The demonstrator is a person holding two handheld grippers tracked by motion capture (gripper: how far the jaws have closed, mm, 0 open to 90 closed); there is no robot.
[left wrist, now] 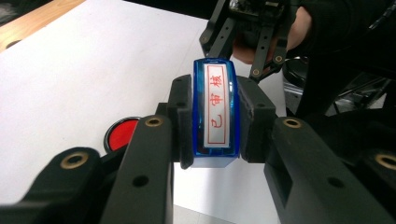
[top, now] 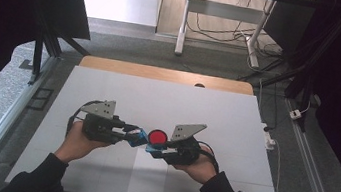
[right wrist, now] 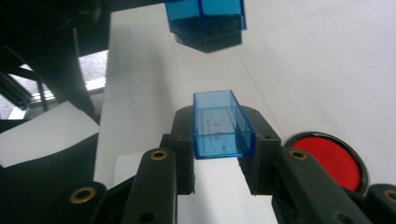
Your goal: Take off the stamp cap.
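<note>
Left gripper (left wrist: pixel 215 119), jaws clamped on the two long sides of a blue translucent plastic rectangular stamp (left wrist: pixel 215 114), whose white face with a red frame and red characters is turned toward that gripper's own camera. Right gripper (right wrist: pixel 218 140), jaws closed on a blue clear plastic rectangular stamp cap (right wrist: pixel 222 125), its hollow open end facing away from the jaws and faint red ink marks visible on its inner floor. In the high view the left gripper (top: pixel 139 138) and the right gripper (top: pixel 152 149) meet tip to tip above the middle of the white paper-covered table (top: pixel 108 92), each borne in a hand (top: pixel 79 141) with a dark sleeve. A round red ink pad in a black rim (top: pixel 157 136) lies on the table just beyond the two tips; in the right gripper view the pad (right wrist: pixel 332 161) sits beside the right jaw, and the stamp (right wrist: pixel 205 23) hangs opposite the cap, close but apart from it. A loose white paper sheet (top: pixel 148 173) lies near the table's front edge. Judged progress: cap and stamp are separate, each in one gripper; whether the stamp face has met the pad cannot be told. Inking, pressing on paper and recapping appear to remain.
</note>
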